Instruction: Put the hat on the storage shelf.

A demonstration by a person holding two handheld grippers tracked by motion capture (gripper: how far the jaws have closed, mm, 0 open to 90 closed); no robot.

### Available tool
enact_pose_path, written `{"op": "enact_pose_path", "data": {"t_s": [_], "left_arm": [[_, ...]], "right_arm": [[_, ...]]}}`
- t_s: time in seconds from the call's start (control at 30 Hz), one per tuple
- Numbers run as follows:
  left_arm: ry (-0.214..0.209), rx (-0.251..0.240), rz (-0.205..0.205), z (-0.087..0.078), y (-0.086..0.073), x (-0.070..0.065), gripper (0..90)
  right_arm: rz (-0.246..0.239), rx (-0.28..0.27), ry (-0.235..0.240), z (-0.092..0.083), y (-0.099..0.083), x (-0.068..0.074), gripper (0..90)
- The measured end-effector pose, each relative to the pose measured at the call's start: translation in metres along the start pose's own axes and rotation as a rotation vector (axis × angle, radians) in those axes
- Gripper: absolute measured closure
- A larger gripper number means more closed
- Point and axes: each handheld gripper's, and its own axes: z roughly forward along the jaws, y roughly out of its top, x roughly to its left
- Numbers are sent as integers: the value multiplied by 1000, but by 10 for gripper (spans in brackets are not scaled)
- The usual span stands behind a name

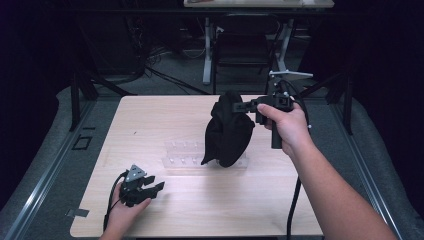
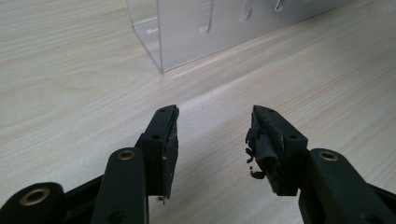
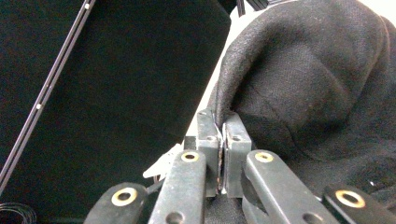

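Black knitted fabric garment [image 1: 227, 131], soft and limp, hanging from the right gripper [image 1: 239, 106] above the pale wooden counter [image 1: 150, 125], its lower folds draping over the right end of the clear acrylic rack [image 1: 185, 154] with small pegs. Being held by a thin pinch only: in the right gripper view the fingers [image 3: 208, 135] pressing tight together on an edge of the black cloth [image 3: 308, 84], most of the weight dangling below and beside them. Keeping that squeeze firm while moving, since a single fold this thin is likely slipping out under a jerk. Carrying slowly and level, lifting high enough for the hem below the fingers to be clearing the pegs rather than dragging the light rack along. Watching the bulk to the side of the fingers, probably swinging with any quick turn of the wrist.

Left gripper [image 1: 156, 188] resting low on the near left of the counter, well apart from the garment, fingers [image 2: 163, 140] standing apart with nothing between them, worn padding fraying on one. Rack corner [image 2: 161, 46] lying just ahead of those open fingers. Bringing this free gripper in to be catching a second edge below the pinch, or to be steadying the rack, seeming the sensible support before lowering the cloth onto a peg or the counter.
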Motion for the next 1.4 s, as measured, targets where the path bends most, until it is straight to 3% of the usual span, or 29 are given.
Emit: {"op": "enact_pose_path", "data": {"t_s": [0.3,0.5,0.6,1.07,1.4], "left_arm": [[-14,-23,16,1,3,-9,518],[-12,-65,12,0,9,-14,515],[-38,-89,40,-4,19,-20,519],[-76,-152,117,-5,48,-44,553],[-139,-183,174,-1,76,-73,588]], "right_arm": [[16,-14,22,6,1,-2,882],[37,-23,48,10,2,-4,881],[43,-30,66,15,2,-5,881],[47,-30,93,27,1,-1,877],[51,-30,109,32,1,1,876]]}}
